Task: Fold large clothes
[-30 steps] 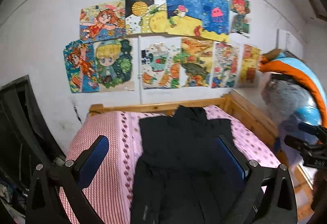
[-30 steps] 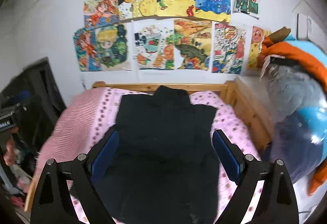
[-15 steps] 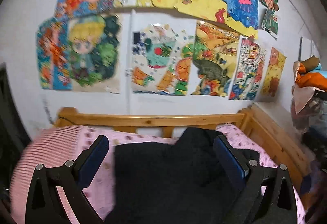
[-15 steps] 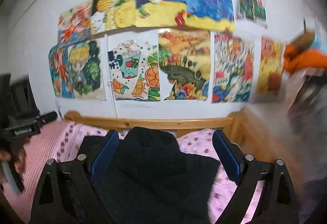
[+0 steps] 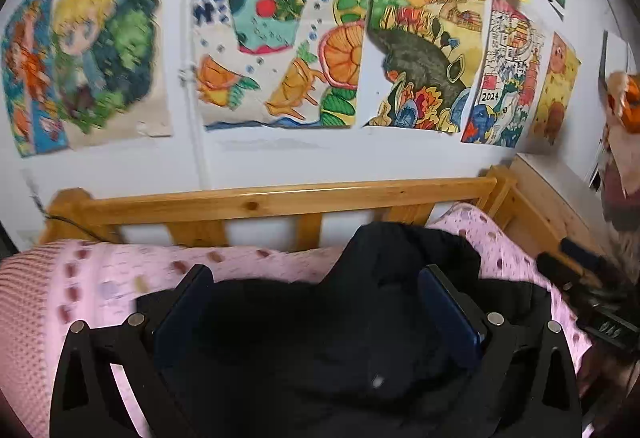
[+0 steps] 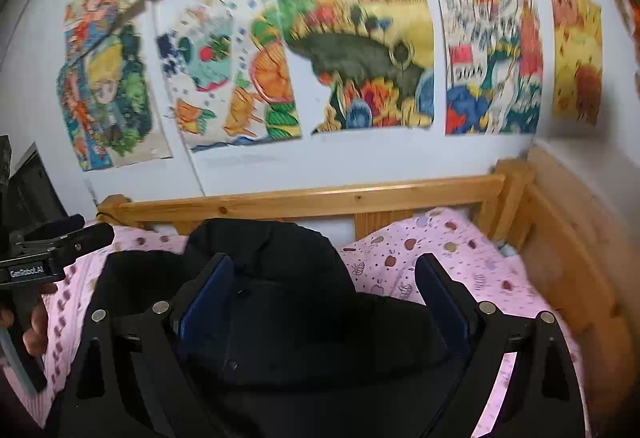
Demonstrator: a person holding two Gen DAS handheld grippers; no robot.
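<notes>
Mostly dark and featureless, the large black padded garment (image 5: pixel 304 322) lies spread on the pink patterned bedsheet (image 6: pixel 452 262) of the pine-framed bed (image 5: pixel 280 200), its collar end toward the headboard; seams and edges blur into shadow, and its lower part is cut off by both views. The left gripper (image 5: pixel 316 298) hangs low over the garment, blue-padded jaws apart, nothing pinched between them; whether the tips touch the cloth is hard to say. The right gripper (image 6: pixel 324 290) straddles the collar, jaws wide but closing, pads clear of the fabric. A hand (image 6: pixel 34 322) at the right view's left margin is half cropped. Compared with a second ago, both grippers have dropped and moved toward the headboard: the colourful wall drawings (image 5: pixel 280 50) loom larger, smeared by motion, and far less garment shows.
</notes>
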